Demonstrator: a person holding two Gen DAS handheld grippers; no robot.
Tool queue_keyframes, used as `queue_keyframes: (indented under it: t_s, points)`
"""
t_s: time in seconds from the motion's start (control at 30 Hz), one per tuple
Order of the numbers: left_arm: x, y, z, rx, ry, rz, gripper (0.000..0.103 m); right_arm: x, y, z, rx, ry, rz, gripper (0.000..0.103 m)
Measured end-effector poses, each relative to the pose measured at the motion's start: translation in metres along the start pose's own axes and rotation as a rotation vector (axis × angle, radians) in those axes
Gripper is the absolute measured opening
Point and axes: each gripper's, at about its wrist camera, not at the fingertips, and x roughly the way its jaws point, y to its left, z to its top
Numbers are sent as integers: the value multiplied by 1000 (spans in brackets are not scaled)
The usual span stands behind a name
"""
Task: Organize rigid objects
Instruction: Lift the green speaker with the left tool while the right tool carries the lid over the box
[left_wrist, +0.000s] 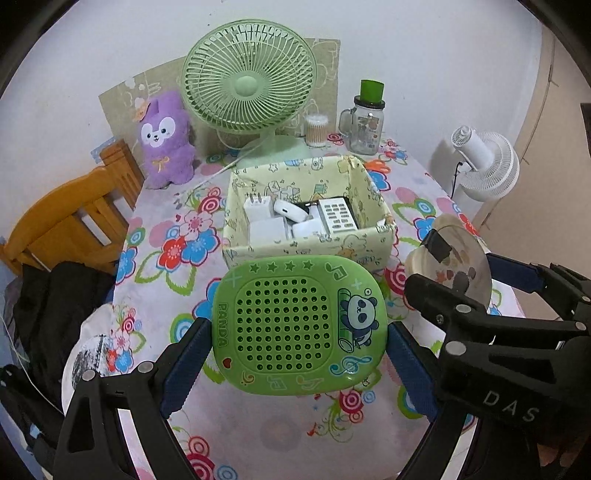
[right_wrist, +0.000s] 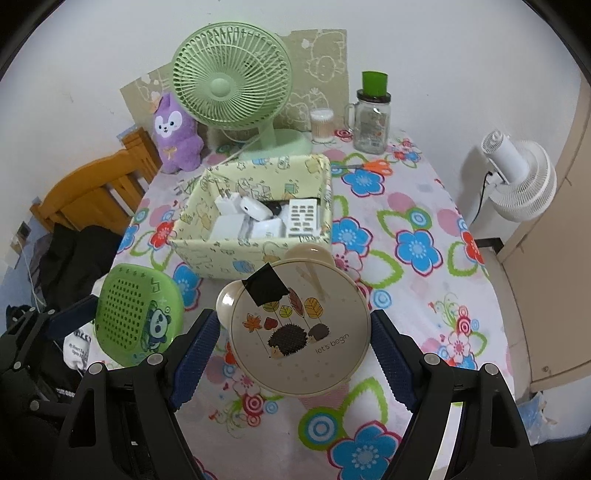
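My left gripper is shut on a green panda case with a perforated face, held above the flowered tablecloth; the same green panda case shows at the left of the right wrist view. My right gripper is shut on a round beige case printed with hedgehogs and a black tape patch; that round beige case appears at the right in the left wrist view. Just beyond both stands a pale yellow fabric box holding white chargers and a white remote.
A green table fan, a purple plush toy, a cotton-swab tub and a glass jar with a green lid line the table's far side. Orange scissors lie right of the box. A wooden chair and a white fan flank the table.
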Motion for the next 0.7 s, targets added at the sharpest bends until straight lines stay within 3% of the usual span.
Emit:
queue_keyframes:
  t_s: [0.7]
  points:
    - [29,16,46,-4,12,-11,94,29,7,52,-4,8,-15,83]
